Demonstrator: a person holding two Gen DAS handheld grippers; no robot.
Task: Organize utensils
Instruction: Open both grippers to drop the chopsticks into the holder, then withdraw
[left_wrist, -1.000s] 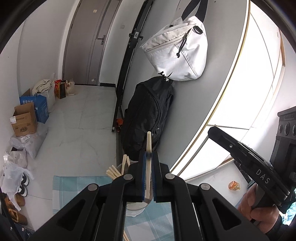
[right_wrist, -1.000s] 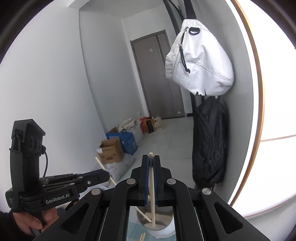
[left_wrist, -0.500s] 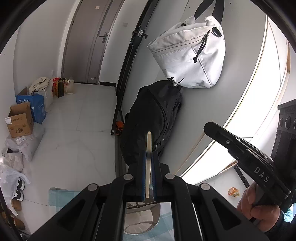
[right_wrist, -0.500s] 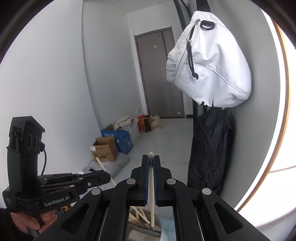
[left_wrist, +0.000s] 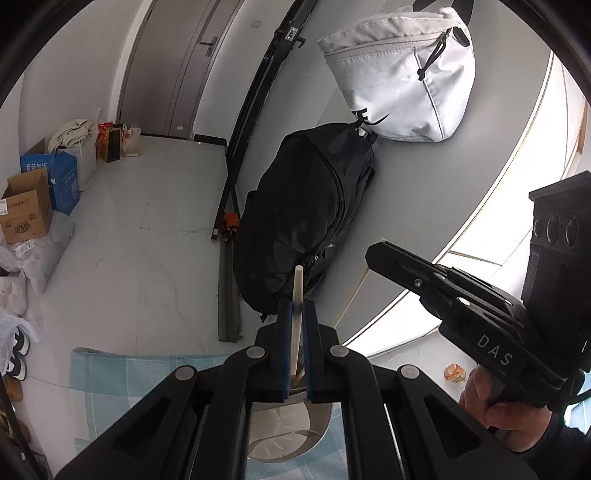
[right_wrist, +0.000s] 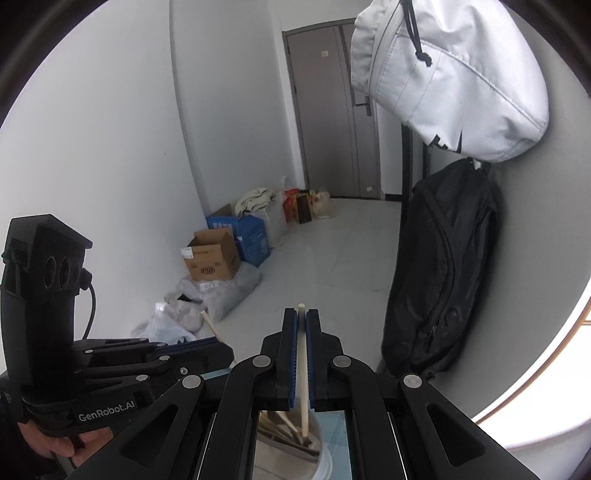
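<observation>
Each gripper pinches one chopstick upright: left gripper (left_wrist: 295, 321) on its chopstick (left_wrist: 296, 295), right gripper (right_wrist: 301, 332) on its chopstick (right_wrist: 302, 354). The cup (right_wrist: 321, 458) sits just below both fingertips. Best to lower straight and release only once the tips are inside the rim.

A home's entrance hall: a grey door (right_wrist: 332, 110), pale tiled floor (left_wrist: 122, 236), shoes (left_wrist: 16, 350) and cardboard boxes (right_wrist: 212, 254) along the wall, a white bag (left_wrist: 402, 70) hanging above a black backpack (left_wrist: 303, 218).
</observation>
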